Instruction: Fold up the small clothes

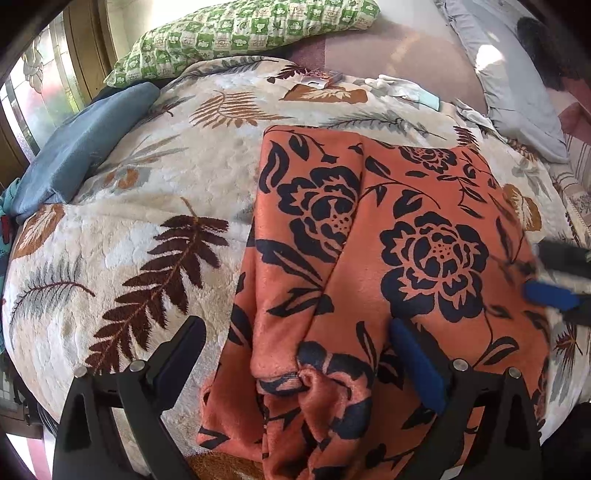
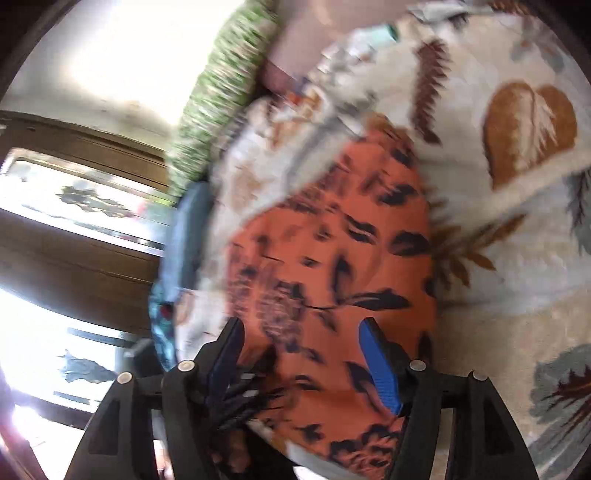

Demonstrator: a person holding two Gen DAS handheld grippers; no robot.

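An orange garment with black flowers (image 1: 369, 251) lies folded lengthwise on the leaf-patterned blanket (image 1: 140, 229). Its near end is bunched. My left gripper (image 1: 299, 328) is open above that bunched near end, one finger on each side, holding nothing. My right gripper (image 2: 301, 328) is open over the garment (image 2: 332, 280), and its view is blurred by motion. The right gripper also shows at the right edge of the left wrist view (image 1: 561, 280), at the garment's right edge.
A green checked pillow (image 1: 240, 33) lies at the back. A blue folded cloth (image 1: 81, 147) sits at the blanket's left. A small box (image 1: 321, 79) and pale items (image 1: 406, 90) lie beyond the garment. A grey pillow (image 1: 517, 96) is at right. Wooden window frames (image 2: 74, 240) stand left.
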